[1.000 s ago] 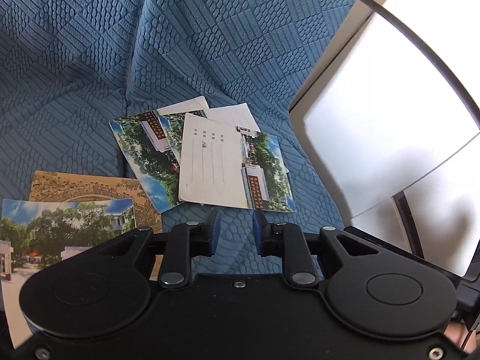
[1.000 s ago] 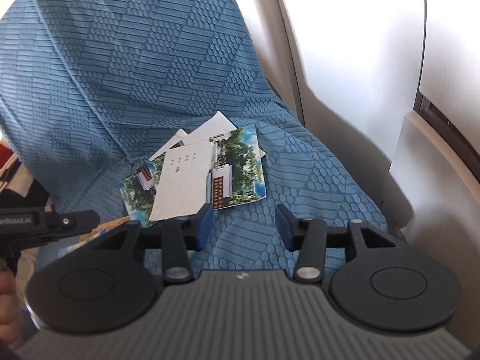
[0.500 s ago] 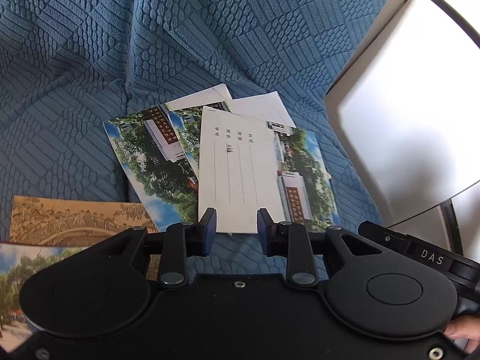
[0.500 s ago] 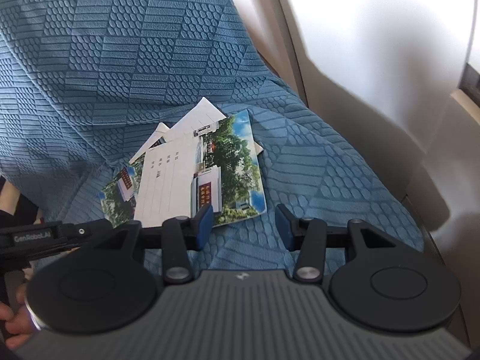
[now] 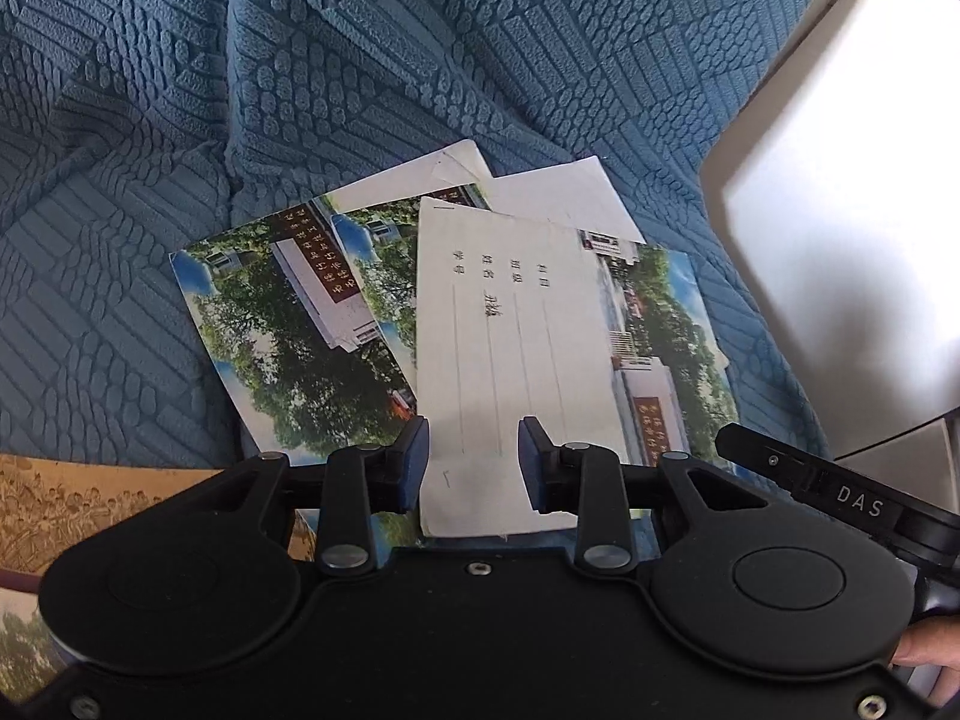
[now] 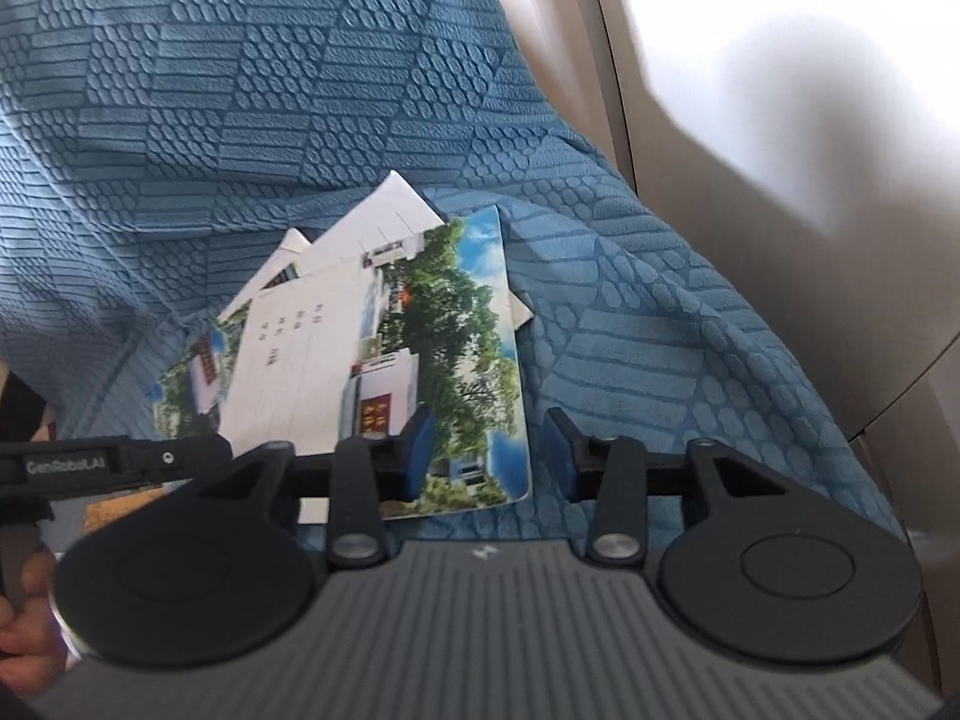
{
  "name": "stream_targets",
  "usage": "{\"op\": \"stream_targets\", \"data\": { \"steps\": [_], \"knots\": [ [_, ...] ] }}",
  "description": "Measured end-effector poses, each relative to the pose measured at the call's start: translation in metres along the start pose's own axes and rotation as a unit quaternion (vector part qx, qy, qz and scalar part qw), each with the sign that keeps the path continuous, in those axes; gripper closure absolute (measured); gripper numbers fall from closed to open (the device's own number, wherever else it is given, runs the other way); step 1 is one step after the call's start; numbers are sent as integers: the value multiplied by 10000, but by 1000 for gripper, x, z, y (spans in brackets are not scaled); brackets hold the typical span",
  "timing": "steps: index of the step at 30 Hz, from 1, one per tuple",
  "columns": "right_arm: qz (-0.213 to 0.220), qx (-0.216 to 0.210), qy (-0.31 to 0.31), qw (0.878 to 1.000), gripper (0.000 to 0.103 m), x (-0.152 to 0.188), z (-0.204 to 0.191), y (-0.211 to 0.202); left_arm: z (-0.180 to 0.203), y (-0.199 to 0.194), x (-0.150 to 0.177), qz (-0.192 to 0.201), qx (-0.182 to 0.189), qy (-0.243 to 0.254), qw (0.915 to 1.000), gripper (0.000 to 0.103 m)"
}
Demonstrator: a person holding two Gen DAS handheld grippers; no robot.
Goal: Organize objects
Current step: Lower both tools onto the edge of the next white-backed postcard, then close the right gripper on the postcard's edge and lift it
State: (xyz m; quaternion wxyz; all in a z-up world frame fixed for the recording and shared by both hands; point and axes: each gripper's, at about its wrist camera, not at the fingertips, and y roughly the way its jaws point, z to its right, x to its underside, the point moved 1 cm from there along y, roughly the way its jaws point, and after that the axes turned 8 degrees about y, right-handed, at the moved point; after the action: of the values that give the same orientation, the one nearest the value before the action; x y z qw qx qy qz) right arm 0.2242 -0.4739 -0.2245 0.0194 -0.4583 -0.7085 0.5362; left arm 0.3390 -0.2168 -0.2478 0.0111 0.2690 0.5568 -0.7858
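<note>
A loose pile of cards lies on a blue textured seat cover (image 5: 360, 60). On top is a white lined card (image 5: 498, 348) with handwriting, overlapping a photo card (image 5: 282, 324) on its left and another photo card (image 5: 666, 348) on its right. My left gripper (image 5: 474, 429) hovers open over the white card's near end, with the pads straddling the card and not pressing it. My right gripper (image 6: 490, 420) hangs over the near right corner of the photo card (image 6: 456, 324). Its jaws are closing, and its pads grip nothing.
A brown patterned card (image 5: 90, 504) and another photo card lie at the lower left. A pale hard panel (image 5: 840, 210) rises to the right of the seat. The other gripper's side bar (image 5: 840, 498) juts in beside the pile. A hand (image 6: 24, 648) shows at the left edge.
Both grippers have come down and forward, so the card pile looks larger and nearer. The right jaws have narrowed a little. The left jaws stand slightly wider.
</note>
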Motion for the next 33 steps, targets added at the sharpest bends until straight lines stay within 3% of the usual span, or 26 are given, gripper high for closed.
{"op": "stream_targets", "data": {
  "steps": [2,8,10,15,18,21,24,26,28,30,33],
  "knots": [
    [14,-101,-4,9999,70,-1,0,4,-2,4,-2,-24,16,1,10000,74],
    [205,-156,-81,9996,73,-8,0,15,-6,12,-4,-43,-22,86,10000,75],
    [279,-194,-95,9994,73,-10,1,18,-7,15,-5,-36,-120,152,9998,85],
    [202,-364,-85,9991,69,-14,2,20,-12,19,-5,-51,-131,84,9999,89],
    [-9,-1075,641,9921,68,-18,20,18,-12,21,-3,-62,-148,120,9998,90],
    [-10,-2052,1290,9702,70,-20,34,9,-13,21,-3,-57,-150,131,9998,90],
    [78,-2508,1614,9545,70,-19,37,3,-13,21,-3,-35,-167,164,9997,90],
    [43,-2485,1760,9525,70,-18,36,6,-12,20,-3,-35,-168,180,9997,90],
    [-60,-2129,1822,9599,71,-17,32,14,-13,20,-3,-39,-158,168,9997,90],
    [-68,-1777,1784,9678,79,-16,29,21,-13,20,-3,-53,-132,143,9998,90],
    [-30,-1705,1832,9682,94,-17,30,21,-14,20,0,-85,-109,134,9998,90]
  ]
}}
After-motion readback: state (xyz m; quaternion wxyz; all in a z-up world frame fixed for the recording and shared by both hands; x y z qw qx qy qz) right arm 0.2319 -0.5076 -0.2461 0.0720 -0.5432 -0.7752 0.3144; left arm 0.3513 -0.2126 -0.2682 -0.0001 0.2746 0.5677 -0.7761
